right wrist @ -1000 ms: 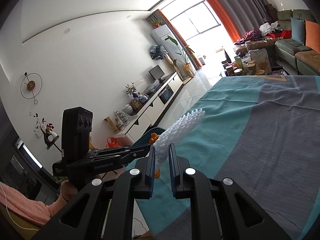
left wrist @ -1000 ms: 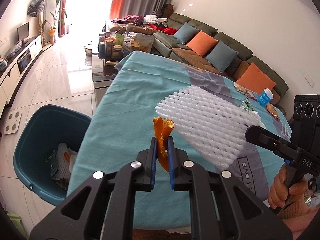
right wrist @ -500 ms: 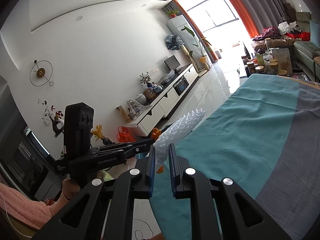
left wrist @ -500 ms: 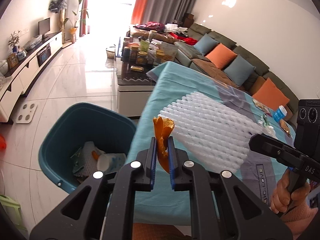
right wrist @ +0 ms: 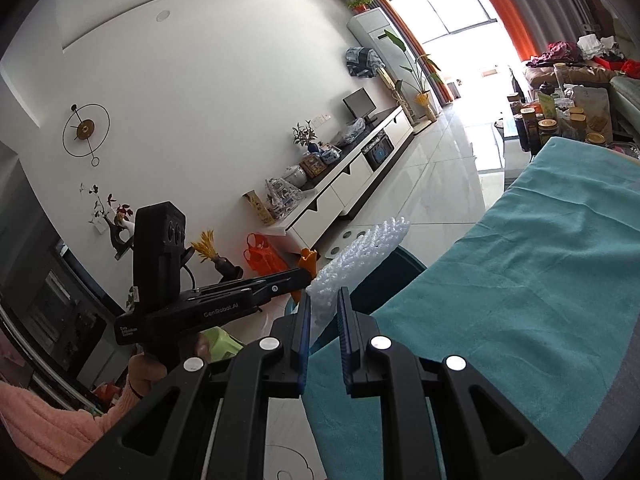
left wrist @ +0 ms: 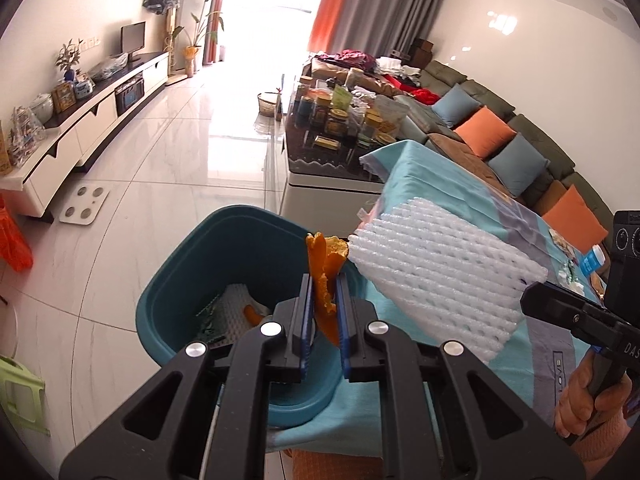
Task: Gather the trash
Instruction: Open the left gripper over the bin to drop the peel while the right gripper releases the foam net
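My left gripper (left wrist: pixel 323 280) is shut on a curled orange peel (left wrist: pixel 326 264) and hangs over the near rim of the teal trash bin (left wrist: pixel 208 264) on the floor. The bin holds white foam netting and orange scraps. To its right, my right gripper (right wrist: pixel 323 294) is shut on a sheet of white foam fruit netting (right wrist: pixel 356 256), which shows broad and flat in the left wrist view as the foam netting (left wrist: pixel 436 276) above the teal tablecloth's edge. The left gripper (right wrist: pixel 306 276) with its peel appears left of the foam in the right wrist view.
A table with a teal and grey cloth (left wrist: pixel 460 184) stands right of the bin, with small litter and a blue-capped bottle (left wrist: pixel 592 258) at its far end. Beyond are a crowded coffee table (left wrist: pixel 340 148), a sofa, a TV cabinet (left wrist: pixel 92 128) and bare tiled floor.
Both grippers swung left, off the tabletop toward the bin. The peel went from above the cloth to above the bin's rim, with the foam sheet following beside it. Both grips held.
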Demonstrator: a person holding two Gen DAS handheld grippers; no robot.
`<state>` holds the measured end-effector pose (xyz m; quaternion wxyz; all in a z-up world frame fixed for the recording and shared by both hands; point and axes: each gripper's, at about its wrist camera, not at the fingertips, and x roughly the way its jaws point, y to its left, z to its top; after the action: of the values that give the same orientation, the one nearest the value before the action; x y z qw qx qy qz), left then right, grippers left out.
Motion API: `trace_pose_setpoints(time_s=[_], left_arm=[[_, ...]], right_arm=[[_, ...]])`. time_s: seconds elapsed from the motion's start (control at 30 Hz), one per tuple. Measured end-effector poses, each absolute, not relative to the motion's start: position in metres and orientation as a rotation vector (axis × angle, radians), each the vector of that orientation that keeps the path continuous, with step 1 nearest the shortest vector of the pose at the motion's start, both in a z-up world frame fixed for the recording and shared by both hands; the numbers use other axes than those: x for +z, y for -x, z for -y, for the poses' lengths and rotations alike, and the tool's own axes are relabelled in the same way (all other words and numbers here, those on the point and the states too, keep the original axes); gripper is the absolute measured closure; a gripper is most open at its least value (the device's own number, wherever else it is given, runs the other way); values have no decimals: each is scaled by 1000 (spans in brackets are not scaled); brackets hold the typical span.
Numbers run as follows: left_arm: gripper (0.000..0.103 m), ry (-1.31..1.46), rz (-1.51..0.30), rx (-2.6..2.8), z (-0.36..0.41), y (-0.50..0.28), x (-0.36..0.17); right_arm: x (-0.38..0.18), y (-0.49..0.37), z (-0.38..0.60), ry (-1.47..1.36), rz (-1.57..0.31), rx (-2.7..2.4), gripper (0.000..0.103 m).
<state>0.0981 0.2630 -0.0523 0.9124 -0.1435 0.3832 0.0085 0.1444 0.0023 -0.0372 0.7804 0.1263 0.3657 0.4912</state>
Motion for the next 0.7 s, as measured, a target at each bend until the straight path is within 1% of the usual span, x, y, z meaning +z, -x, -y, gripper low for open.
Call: trace_pose_setpoints(time_s=[0.37,0.57,0.7], left_arm=[[91,313,-849,87,-298,-111,-88],[91,317,-879,99,-300,-125,-103],[91,327,-892,104,-295,-135,-111]], right_arm=[[-53,-162,-44,-218,-896,1051,91],[-61,-167,-67,-186,-954,1032,91],[-65,-170,-78,-166,-987,1005,89]])
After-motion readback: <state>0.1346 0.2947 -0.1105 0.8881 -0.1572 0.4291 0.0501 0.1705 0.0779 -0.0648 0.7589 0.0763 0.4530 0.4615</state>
